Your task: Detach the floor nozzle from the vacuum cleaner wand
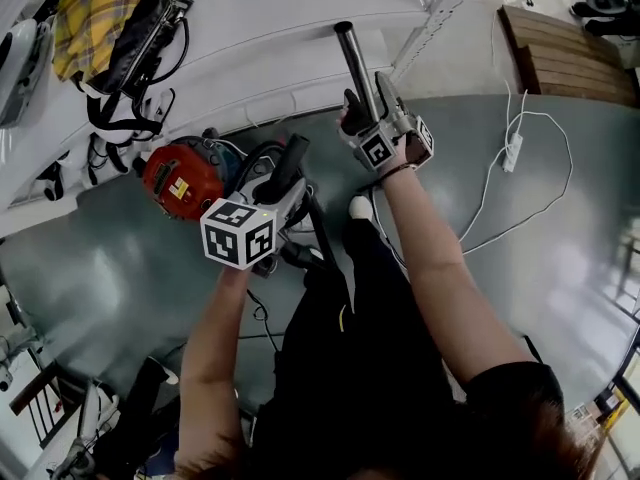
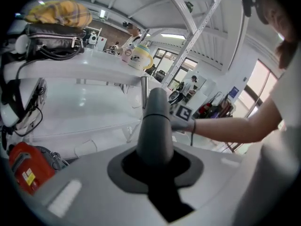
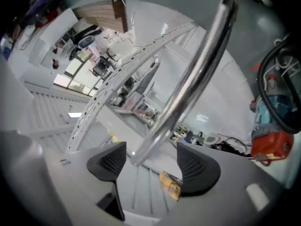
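1. Grips the dark grey tapered plastic tube (image 2: 157, 126) in the left gripper (image 1: 280, 183), jaws nearly closed and pads tight on it, low beside the red canister vacuum body (image 1: 180, 183).
2. Has the right gripper (image 1: 368, 96) fully wide round the shiny chrome metal wand (image 3: 188, 88). Runs between the pads, nearer one, pressed by neither, so nothing held there.
3. Cannot pick out the floor nozzle in any view. Shows the wand's far end bare and dark-mouthed in the head view, up by the white shelf frame (image 1: 440, 8).
4. Reads as the pull-apart step, with the right side not yet gripping.
5. Calls next for closing the right jaws squarely on the chrome, bracing the grey tube, then pulling straight along the wand. Risks slipping on smooth metal if clamped off-centre.
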Motion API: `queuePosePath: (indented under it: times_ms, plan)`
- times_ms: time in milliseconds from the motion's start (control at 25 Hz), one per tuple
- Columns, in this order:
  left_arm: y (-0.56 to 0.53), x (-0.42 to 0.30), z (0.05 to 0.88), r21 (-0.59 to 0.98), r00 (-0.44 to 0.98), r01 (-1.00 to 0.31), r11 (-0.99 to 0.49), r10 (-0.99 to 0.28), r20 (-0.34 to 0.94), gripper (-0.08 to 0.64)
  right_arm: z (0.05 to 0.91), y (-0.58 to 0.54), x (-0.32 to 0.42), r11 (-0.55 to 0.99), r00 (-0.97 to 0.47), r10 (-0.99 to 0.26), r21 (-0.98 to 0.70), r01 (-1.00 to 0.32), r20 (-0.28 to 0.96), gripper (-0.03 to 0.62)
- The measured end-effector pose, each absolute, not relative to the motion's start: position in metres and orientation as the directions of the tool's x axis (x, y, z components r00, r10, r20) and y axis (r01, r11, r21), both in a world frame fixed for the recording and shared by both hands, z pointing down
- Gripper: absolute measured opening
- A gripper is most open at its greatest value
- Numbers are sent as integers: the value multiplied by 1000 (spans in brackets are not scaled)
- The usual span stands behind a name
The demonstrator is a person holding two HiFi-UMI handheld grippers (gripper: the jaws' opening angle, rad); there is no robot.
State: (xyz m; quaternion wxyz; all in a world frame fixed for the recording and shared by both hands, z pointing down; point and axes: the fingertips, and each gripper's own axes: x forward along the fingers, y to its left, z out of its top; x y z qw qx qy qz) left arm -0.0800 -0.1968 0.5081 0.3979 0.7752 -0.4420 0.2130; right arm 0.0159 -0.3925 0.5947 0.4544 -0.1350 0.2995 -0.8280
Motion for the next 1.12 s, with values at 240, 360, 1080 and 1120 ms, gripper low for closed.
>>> queuePosePath:
  times_ms: [240, 360, 1080, 1120]
  plan:
    - [-150, -88, 518, 417, 514, -858, -301, -499, 697, 80, 607, -439, 23, -224, -265, -964, -481, 848, -18, 197]
    - [-143, -96, 524, 408, 504, -864, -296, -490, 711, 80, 606, -449, 62, -118, -163, -985, -468, 876, -57, 196]
    - [-196, -52, 533, 416, 537, -841, -345, -454, 711, 78, 606, -477, 126, -202, -274, -962, -629, 751, -18, 293]
    - [-195, -50, 533, 415, 538, -841, -347, -452, 712, 78, 605, -476, 126, -201, -274, -961, -626, 753, -21, 295]
